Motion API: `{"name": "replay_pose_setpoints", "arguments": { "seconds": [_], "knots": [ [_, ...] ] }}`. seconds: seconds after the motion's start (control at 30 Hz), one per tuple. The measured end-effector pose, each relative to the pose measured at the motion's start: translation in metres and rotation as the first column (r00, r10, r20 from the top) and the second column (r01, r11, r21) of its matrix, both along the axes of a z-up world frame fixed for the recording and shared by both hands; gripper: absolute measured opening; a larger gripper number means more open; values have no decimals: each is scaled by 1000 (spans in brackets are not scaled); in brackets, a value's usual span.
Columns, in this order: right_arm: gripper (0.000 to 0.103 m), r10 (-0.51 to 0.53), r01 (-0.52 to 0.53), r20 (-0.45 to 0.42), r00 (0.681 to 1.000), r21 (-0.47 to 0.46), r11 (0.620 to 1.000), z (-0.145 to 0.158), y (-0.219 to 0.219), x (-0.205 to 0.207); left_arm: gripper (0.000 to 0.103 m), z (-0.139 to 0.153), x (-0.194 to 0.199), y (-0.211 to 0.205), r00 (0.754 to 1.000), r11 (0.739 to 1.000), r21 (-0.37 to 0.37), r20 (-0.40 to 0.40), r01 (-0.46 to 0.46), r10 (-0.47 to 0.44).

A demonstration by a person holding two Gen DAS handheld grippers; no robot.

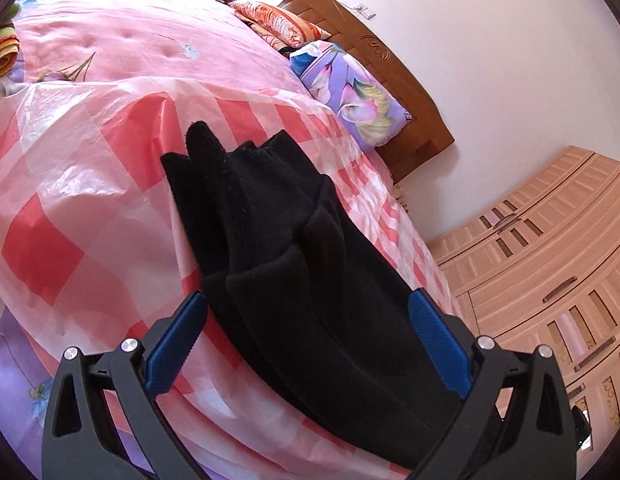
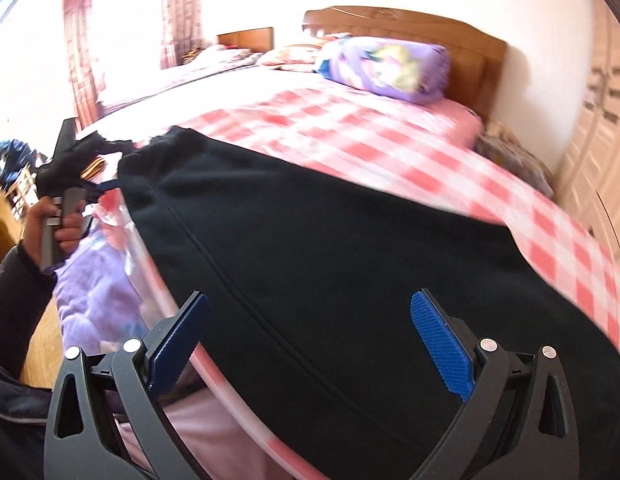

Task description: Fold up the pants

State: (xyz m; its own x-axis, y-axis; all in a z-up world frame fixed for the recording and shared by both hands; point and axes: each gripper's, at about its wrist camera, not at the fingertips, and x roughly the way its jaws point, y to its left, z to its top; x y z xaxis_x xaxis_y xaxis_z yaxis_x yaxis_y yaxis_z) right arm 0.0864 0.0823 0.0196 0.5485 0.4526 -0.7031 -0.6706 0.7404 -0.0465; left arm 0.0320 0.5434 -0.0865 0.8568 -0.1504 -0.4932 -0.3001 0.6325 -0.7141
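In my left wrist view the checked sheet (image 1: 70, 208) fills the left half of the frame, with the black pants (image 1: 294, 272) running from mid-frame down to the bottom right, bunched into ridges at their far end near the centre. My left gripper (image 1: 308, 300) has its blue pads spread wide, one on each side of the cloth, pinching nothing. To the right lie the purple floral pillow (image 1: 349, 92), the wooden headboard (image 1: 389, 68) and, at the far right edge, the wardrobe (image 1: 549, 264).

In the right wrist view, far left, I see the hand (image 2: 64, 220) on the other tool's grip, beside the ragged end of the pants at upper left; whether cloth is touching that tool I cannot tell, as the view is blurred. The pants spread dark across the centre and lower right, a seam running diagonally through them. My right gripper (image 2: 310, 304) hangs over them with pads well apart, empty.

I judge the cloth is laid out and the fold comes next. To do it well I would first flatten the bunched end, then bring each tool down onto a single edge, close both pads on all layers together, lift evenly and carry the two corners over at one pace so the seam stays straight
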Motion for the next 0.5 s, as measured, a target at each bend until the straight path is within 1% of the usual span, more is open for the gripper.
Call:
{"name": "replay_pose_setpoints", "arguments": {
  "seconds": [0.17,0.23,0.27,0.37,0.43,0.5],
  "knots": [
    [97,94,-94,-8,996,18,995,5,49,7,100,-6,-3,11,999,999,-23,5,-32,32],
    [97,130,-129,-23,991,31,991,2,65,10,100,-10,-2,13,1000,999,-45,13,-19,20],
    [97,143,-142,-33,989,39,989,0,73,12,99,-10,0,14,1000,999,-44,19,-10,11],
    [97,164,-161,-66,984,42,986,-7,94,17,88,-2,-2,9,1000,1000,-11,22,-16,16],
    [97,171,-168,-76,982,39,985,-11,103,17,88,3,0,9,999,1000,0,45,-5,5],
    [97,182,-178,-92,979,44,983,-14,110,16,88,-1,3,14,999,1000,-15,38,-5,6]
  ]
}}
